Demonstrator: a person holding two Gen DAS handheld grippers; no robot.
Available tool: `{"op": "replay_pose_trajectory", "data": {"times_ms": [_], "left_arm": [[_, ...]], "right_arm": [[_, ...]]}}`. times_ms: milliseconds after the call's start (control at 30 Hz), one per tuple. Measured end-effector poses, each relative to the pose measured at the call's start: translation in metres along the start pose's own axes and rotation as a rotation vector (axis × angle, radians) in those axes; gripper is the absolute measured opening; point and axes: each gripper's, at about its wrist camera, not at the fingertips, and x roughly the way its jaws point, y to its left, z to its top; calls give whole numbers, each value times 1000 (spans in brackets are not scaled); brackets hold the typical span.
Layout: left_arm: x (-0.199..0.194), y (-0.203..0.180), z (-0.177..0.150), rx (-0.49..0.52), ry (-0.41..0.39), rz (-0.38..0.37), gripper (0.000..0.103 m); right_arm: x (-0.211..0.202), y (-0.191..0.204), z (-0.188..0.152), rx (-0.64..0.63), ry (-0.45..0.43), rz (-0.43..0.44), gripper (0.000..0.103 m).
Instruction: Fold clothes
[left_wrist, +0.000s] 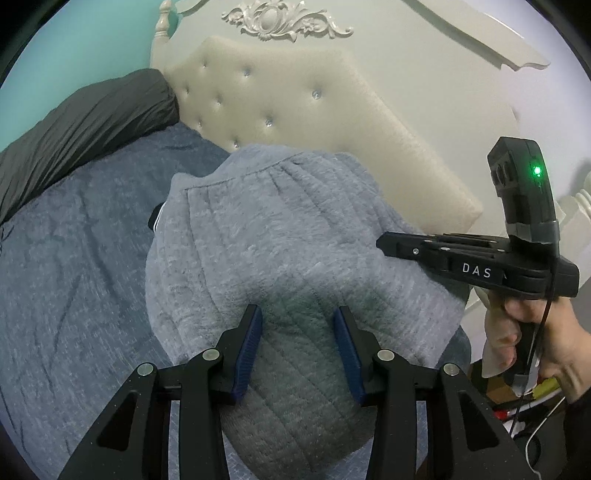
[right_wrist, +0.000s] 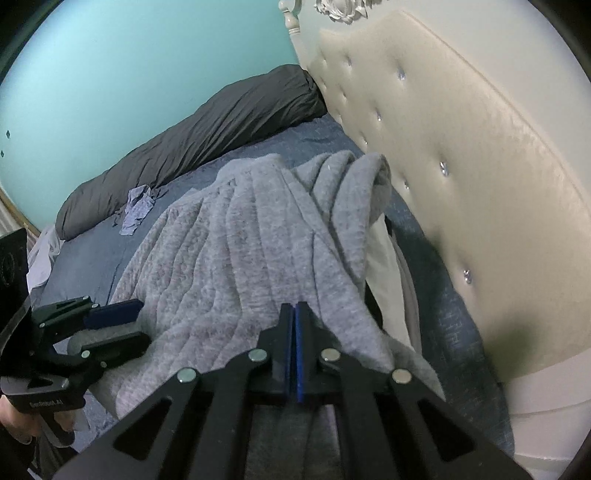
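Left gripper (left_wrist: 297, 350) wide open over grey fleece garment (left_wrist: 280, 236), right gripper (right_wrist: 294, 347) pinched on its edge; folding looks early, mostly unfolded on bed (left_wrist: 74, 236).

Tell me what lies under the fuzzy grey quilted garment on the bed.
The fuzzy grey quilted garment lies on a blue bedspread. Pale cream fabric pokes out beneath its right edge; whatever else it covers is hidden.

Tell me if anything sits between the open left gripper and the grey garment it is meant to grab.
Nothing visible does. The left gripper hangs open directly over the fuzzy grey quilted garment spread on the blue bedsheet, bare fabric showing between its blue pads. The right gripper is shut at the garment's edge, off to the side.
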Motion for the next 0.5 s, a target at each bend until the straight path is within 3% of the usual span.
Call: {"op": "replay_pose_trajectory", "data": {"times_ms": [233, 500], "left_arm": [[-2, 2, -4, -9, 8, 2, 46], [-29, 5, 1, 13, -22, 14, 45]], "right_arm": [[-4, 5, 3, 6, 2, -8, 0], [-37, 7, 10, 9, -84, -12, 0]]}}
